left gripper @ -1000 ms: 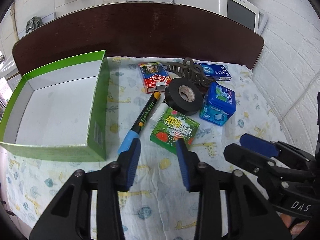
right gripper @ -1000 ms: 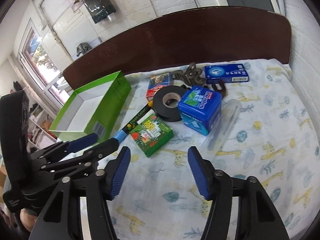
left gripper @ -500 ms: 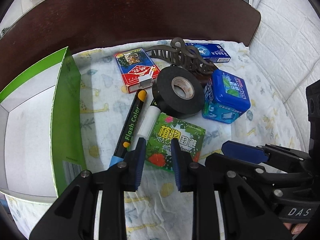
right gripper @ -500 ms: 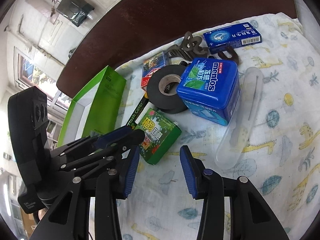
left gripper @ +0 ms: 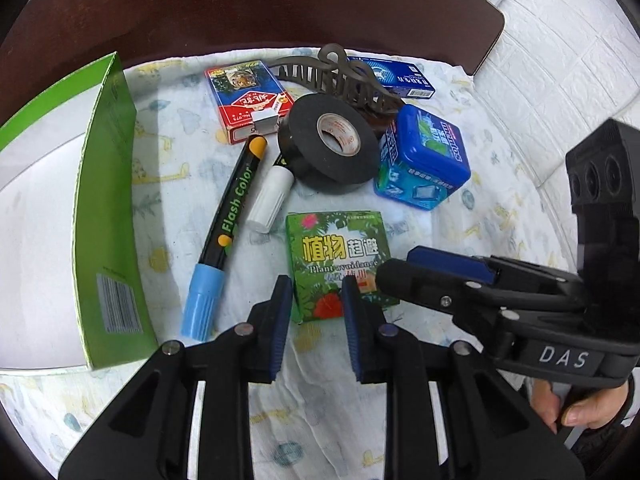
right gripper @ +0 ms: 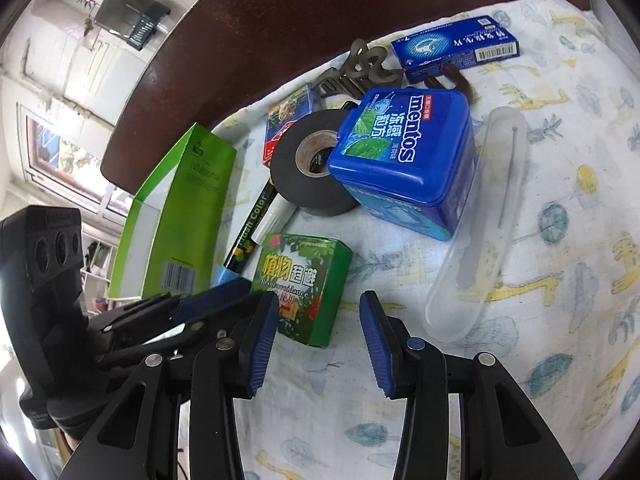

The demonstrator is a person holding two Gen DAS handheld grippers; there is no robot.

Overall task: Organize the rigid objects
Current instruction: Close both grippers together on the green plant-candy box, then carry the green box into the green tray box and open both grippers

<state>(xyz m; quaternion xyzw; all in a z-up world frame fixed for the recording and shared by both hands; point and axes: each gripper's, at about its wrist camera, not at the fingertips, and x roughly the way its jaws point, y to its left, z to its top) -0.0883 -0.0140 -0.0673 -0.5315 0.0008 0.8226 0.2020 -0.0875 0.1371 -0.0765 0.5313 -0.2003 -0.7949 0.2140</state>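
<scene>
A small green leaf-print box (left gripper: 338,256) lies on the patterned cloth; it also shows in the right wrist view (right gripper: 304,280). My left gripper (left gripper: 316,312) is open, its jaws astride the box's near edge. My right gripper (right gripper: 320,332) is open just in front of the same box; it shows in the left wrist view (left gripper: 412,268) over the box's right corner. A black marker with a blue cap (left gripper: 228,236), a white tube (left gripper: 270,198), a black tape roll (left gripper: 330,144), a blue mints box (left gripper: 424,160) and a red card pack (left gripper: 246,100) lie beyond.
An open green-walled carton (left gripper: 108,216) stands at the left. A brown hair claw (left gripper: 340,76) and a flat blue box (left gripper: 394,76) lie near the dark headboard (left gripper: 240,8). A clear plastic case (right gripper: 484,232) lies right of the mints box.
Both grippers have moved forward and down to the green leaf-print box. The left jaws, narrowed half a second ago, now stand wider at its near edge. The objects have not moved.
</scene>
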